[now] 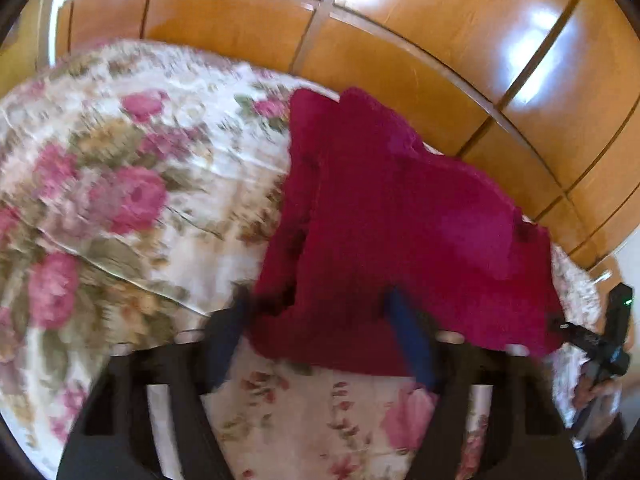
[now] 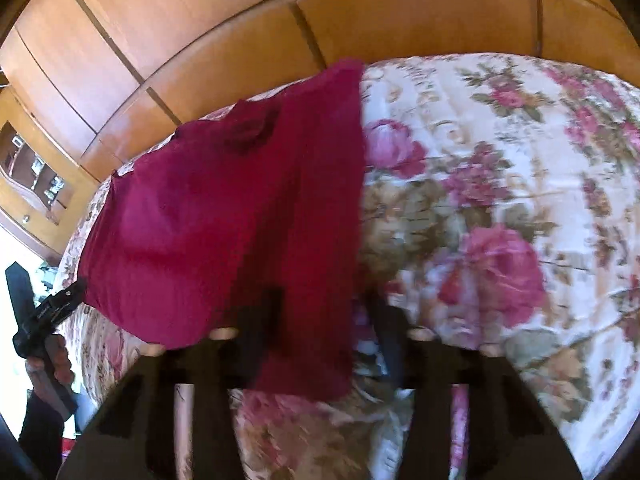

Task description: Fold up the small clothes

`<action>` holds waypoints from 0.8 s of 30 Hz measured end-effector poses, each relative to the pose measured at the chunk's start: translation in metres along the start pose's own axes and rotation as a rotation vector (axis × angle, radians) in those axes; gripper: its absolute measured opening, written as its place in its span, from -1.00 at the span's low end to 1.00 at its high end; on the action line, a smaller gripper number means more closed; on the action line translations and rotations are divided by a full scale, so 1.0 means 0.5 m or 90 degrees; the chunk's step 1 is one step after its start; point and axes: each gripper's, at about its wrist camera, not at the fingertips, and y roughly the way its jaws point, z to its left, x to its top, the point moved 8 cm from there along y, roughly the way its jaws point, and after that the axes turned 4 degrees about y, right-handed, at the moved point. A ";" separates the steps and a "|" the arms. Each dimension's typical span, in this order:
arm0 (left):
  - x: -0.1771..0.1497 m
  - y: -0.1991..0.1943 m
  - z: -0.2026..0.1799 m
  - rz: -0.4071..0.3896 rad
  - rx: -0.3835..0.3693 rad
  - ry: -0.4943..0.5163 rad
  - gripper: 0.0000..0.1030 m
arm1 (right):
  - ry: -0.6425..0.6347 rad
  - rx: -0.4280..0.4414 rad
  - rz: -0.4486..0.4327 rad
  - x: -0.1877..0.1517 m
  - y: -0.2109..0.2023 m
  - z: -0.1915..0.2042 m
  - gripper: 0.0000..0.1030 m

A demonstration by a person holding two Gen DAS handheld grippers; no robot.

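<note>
STATE | my left gripper [image 1: 320,320] and right gripper [image 2: 320,320] spread, each straddling the red garment [image 1: 400,220] hem, unpinched | AXIS runs toward bed [image 1: 120,160] far edge.

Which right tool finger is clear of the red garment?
The picture-right finger, over the floral bedspread; the other finger overlaps the red garment.

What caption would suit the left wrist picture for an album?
Left gripper straddles the near edge of a crimson garment lying on a floral bedspread.
</note>
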 end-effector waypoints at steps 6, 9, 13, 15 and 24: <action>-0.052 -0.090 -0.015 -0.017 -0.043 -0.013 -0.89 | -0.011 0.004 -0.005 -0.019 -0.048 0.006 -0.85; -0.096 -0.149 -0.026 -0.025 -0.067 -0.023 -0.89 | -0.020 0.026 -0.004 -0.053 -0.095 0.010 -0.86; -0.174 -0.217 -0.043 -0.019 -0.090 -0.047 -0.89 | -0.026 0.038 0.008 -0.114 -0.146 0.009 -0.86; -0.224 -0.242 -0.043 -0.009 -0.099 -0.069 -0.89 | -0.022 0.049 0.024 -0.155 -0.176 -0.001 -0.86; -0.331 -0.291 -0.026 0.014 -0.058 -0.099 -0.50 | -0.061 0.009 0.056 -0.245 -0.214 -0.010 -0.29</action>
